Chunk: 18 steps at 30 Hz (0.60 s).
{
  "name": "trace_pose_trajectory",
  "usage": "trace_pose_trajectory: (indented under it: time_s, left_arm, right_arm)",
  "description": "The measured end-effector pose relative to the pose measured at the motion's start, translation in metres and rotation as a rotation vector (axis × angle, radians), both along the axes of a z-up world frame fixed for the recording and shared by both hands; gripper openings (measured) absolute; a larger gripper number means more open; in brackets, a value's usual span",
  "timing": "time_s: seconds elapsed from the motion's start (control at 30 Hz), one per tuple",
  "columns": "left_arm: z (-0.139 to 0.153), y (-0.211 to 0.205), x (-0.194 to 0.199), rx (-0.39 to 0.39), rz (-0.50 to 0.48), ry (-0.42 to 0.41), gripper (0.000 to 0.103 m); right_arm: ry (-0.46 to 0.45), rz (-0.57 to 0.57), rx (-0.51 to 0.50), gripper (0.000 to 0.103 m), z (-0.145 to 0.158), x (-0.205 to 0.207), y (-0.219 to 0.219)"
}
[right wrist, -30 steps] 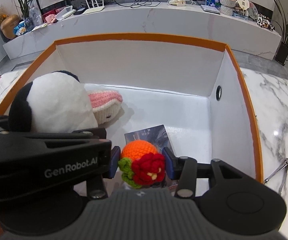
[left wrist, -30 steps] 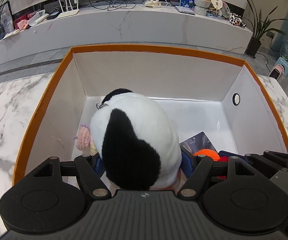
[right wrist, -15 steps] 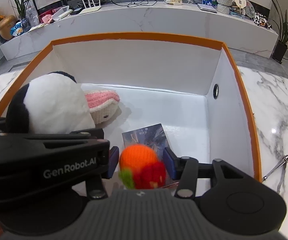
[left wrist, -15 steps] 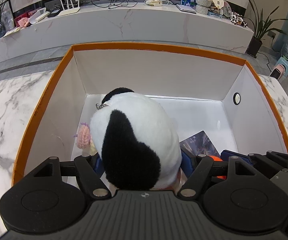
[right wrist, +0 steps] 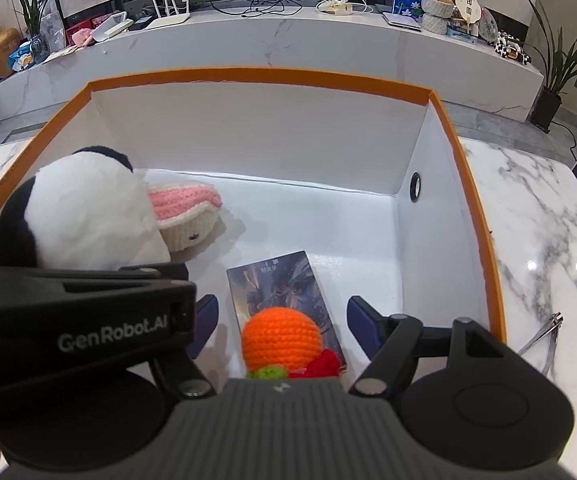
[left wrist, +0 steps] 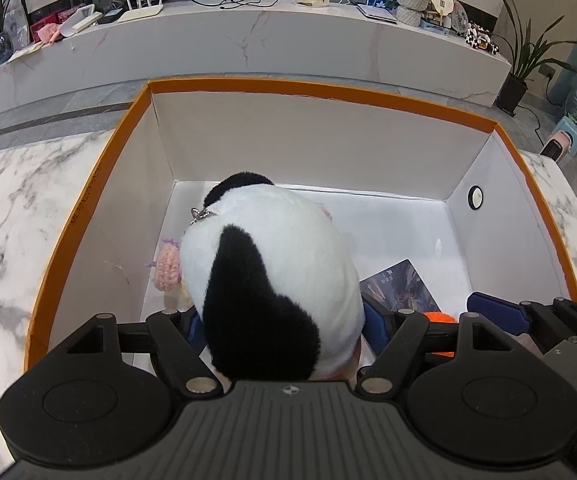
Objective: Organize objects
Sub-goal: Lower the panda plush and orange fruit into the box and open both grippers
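My left gripper (left wrist: 284, 324) is shut on a black-and-white plush panda (left wrist: 272, 276) and holds it inside the orange-rimmed white box (left wrist: 316, 92). My right gripper (right wrist: 282, 320) is open. Between and below its fingers an orange crochet ball with red and green bits (right wrist: 282, 336) lies on a dark book (right wrist: 276, 284) on the box floor. The panda (right wrist: 84, 212) and the left gripper's body (right wrist: 76, 320) fill the left of the right wrist view. The right gripper's blue fingertips (left wrist: 492, 312) show at the right of the left wrist view.
A pink and cream crochet piece (right wrist: 186, 216) lies on the box floor behind the panda. A small pink crochet item (left wrist: 167, 266) sits by the box's left wall. Nail clippers (right wrist: 544, 332) lie on the marble table (right wrist: 536, 220) right of the box.
My right gripper has opened and let go of the orange crochet ball, which now lies on the book. The left gripper still holds the panda, moved slightly.
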State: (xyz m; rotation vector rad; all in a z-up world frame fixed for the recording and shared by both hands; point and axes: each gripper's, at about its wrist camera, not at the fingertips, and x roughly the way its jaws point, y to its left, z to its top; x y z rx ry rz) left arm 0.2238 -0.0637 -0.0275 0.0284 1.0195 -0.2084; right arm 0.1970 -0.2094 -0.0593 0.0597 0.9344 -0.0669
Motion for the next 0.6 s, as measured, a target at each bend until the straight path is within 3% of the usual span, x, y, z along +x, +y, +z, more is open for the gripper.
trace_pose_trajectory:
  time_s: [0.13, 0.6]
  left_arm:
    - [0.002, 0.005, 0.001, -0.036, 0.014, 0.005, 0.086]
    - [0.034, 0.023, -0.007, -0.113, 0.039, -0.075, 0.09]
  right_arm:
    - [-0.014, 0.013, 0.017, 0.081, 0.002, -0.001, 0.0]
    - [-0.077, 0.024, 0.017, 0.083, 0.023, -0.01, 0.006]
